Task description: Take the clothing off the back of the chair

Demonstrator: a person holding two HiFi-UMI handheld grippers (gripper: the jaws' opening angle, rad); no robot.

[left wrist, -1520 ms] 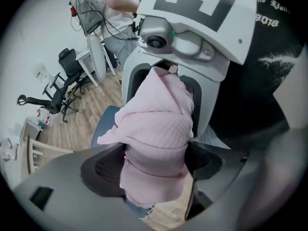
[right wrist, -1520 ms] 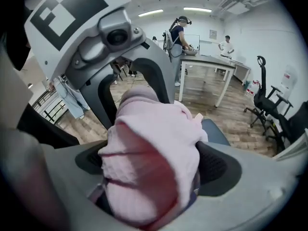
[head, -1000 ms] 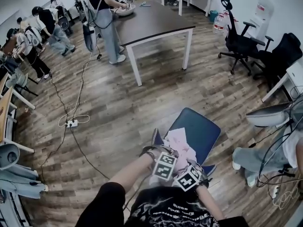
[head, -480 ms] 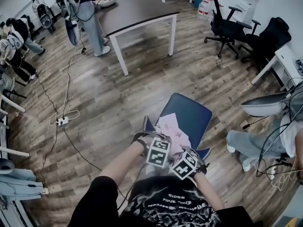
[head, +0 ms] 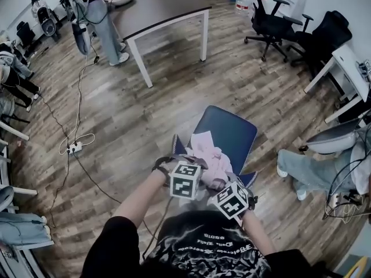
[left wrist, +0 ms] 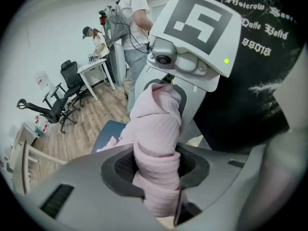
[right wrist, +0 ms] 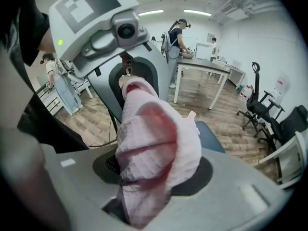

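The pink clothing is bunched up over the near edge of the blue chair; the chair's back is hidden under my hands. My left gripper is shut on a thick roll of the pink cloth, which runs up between its pads. My right gripper is shut on another wad of the same cloth. Both pairs of jaws have just been closing, with the cloth between them. In the head view the marker cubes of the left gripper and right gripper sit side by side above the garment.
A dark table stands beyond the chair, with a person at its far end. Black office chairs are at the back right. A cable and power strip lie on the wooden floor at left. A seated person's legs are at right.
Both grippers have risen together and closed on the pink cloth. The garment has lifted and bunched up more at the near edge of the chair.
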